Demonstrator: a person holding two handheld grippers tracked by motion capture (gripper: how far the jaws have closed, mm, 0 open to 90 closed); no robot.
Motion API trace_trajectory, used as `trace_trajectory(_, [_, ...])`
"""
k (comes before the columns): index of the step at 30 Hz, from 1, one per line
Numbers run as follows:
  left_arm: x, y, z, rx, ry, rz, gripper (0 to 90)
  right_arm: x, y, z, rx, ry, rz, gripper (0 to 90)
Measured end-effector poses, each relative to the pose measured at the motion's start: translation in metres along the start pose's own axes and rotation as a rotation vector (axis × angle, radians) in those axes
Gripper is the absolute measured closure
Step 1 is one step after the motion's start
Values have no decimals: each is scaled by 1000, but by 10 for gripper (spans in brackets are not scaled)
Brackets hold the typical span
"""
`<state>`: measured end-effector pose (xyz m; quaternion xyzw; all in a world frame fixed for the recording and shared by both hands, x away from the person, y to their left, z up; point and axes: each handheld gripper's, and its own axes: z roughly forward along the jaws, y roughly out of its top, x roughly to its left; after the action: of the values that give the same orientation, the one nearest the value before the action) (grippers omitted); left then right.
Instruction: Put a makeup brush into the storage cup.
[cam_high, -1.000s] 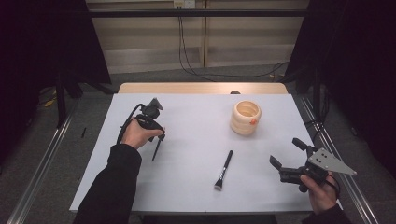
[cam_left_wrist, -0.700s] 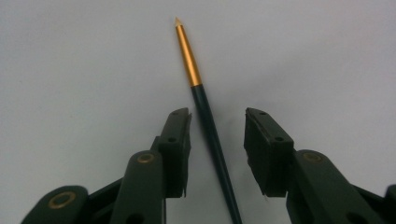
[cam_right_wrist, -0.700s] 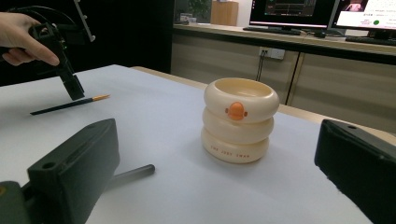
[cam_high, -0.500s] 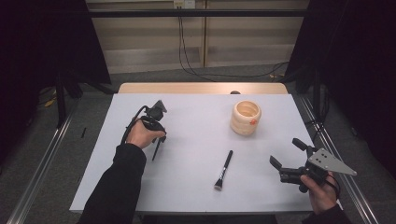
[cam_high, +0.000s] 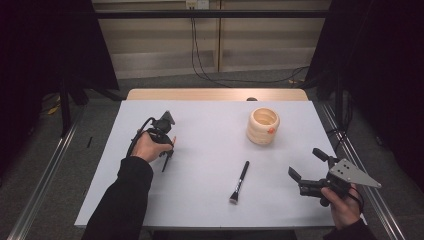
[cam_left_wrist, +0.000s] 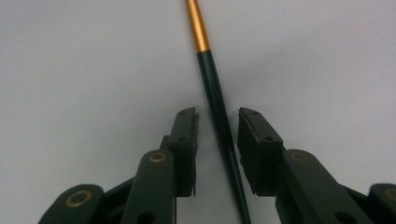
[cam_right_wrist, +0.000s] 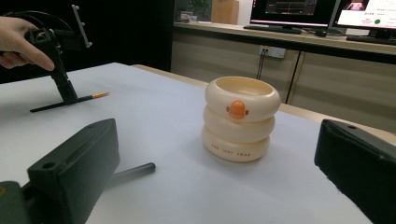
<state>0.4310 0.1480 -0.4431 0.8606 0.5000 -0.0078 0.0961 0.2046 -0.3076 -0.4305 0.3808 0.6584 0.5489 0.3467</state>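
Note:
A thin brush with a dark handle and a gold ferrule (cam_left_wrist: 212, 79) lies on the white table (cam_high: 210, 150) at the left. My left gripper (cam_left_wrist: 217, 119) points down over it and straddles the handle. Its jaws have just been closing, and a small gap still shows on each side of the handle. In the high view the left gripper (cam_high: 168, 150) stands above the thin brush (cam_high: 166, 161). My right gripper (cam_high: 307, 163) hovers at the near right with its pads (cam_right_wrist: 79, 158) wide apart and nothing between them. It faces a cream ringed cup (cam_right_wrist: 237, 119).
A flat-headed makeup brush (cam_high: 240, 181) lies in the middle of the table, near the front. The cream cup (cam_high: 263, 125) stands at the back right and has an orange knob on its side. Dark curtains and metal rails flank the table.
The left hand has edged slightly nearer over the thin brush. The right hand and the other things have kept still.

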Motion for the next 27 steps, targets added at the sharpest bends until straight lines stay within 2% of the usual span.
trace_trajectory(6, [-3, -5, -1, 5, -12, 0, 695, 0, 0, 0, 0, -3, 0, 0])
trace_trajectory(8, [-2, -6, -1, 6, -8, -4, 730, 0, 0, 0, 5, 1, 3, 0])
trace_trajectory(9, [0, -6, 0, 8, -2, 6, 763, 1, 0, 1, 6, 7, 4, 0])
trace_trajectory(11, [-2, -6, 1, 4, 15, -1, 799, 1, 0, 0, 13, 6, -4, 0])
trace_trajectory(17, [-7, -3, 2, 24, 51, 41, 805, 1, 0, 1, 11, 8, 1, 0])
trace_trajectory(21, [-6, -3, 4, 24, 50, 40, 826, 1, 0, 1, 13, 10, 3, 0])
trace_trajectory(25, [-2, -2, 3, 26, 26, 33, 840, 1, 0, 1, 16, 9, 3, 0])
trace_trajectory(27, [-3, -2, 3, 31, 26, 44, 841, 1, 0, 1, 15, 9, 4, 0])
